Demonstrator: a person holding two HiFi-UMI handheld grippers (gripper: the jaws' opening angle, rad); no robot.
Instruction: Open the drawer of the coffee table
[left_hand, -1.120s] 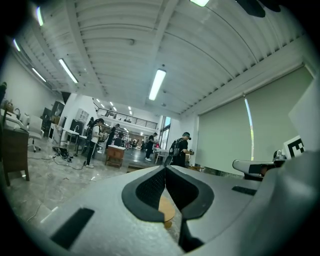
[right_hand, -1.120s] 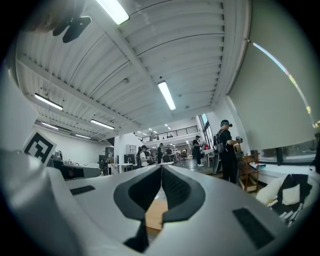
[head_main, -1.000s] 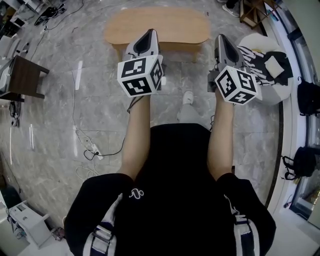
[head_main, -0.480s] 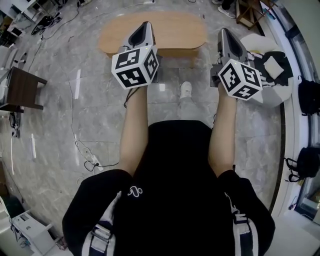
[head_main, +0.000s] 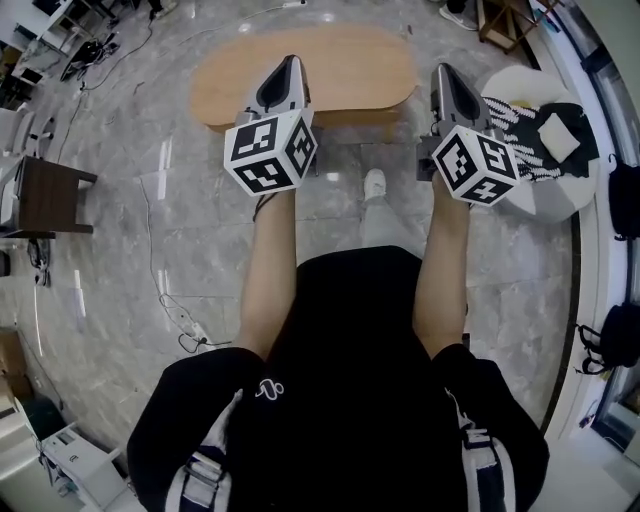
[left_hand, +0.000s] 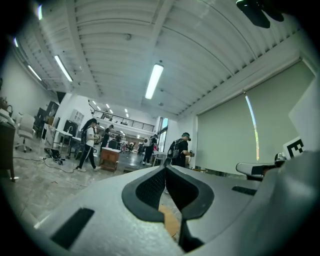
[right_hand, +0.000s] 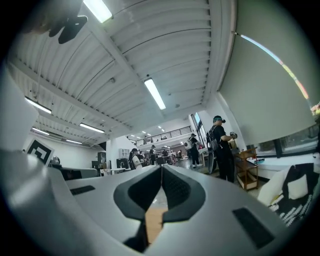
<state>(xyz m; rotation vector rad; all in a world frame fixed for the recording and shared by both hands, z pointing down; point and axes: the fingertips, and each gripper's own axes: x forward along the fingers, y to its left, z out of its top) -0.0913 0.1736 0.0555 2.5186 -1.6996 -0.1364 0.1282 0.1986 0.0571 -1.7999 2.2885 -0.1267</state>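
Jaws are sitting together, empty, on left gripper (head_main: 289, 62) and right gripper (head_main: 441, 70); coffee table (head_main: 350, 58) drawer, not showing yet, is likely handling rigid and light, wanting a front-edge hold.

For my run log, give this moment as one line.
left gripper: shut, empty | right gripper: shut, empty | oval light-wood coffee table: ahead on grey marble floor, no contact

We are looking down on a grey marble floor (head_main: 110, 250), where a wooden coffee table (head_main: 345, 60) is standing at the top, a dark side table (head_main: 50, 190) is sitting at the left and a white pouf (head_main: 565, 195) is resting at the right. A cable (head_main: 188, 335) is trailing over the tiles at the left. A striped cloth (head_main: 515, 125) is lying on the pouf.
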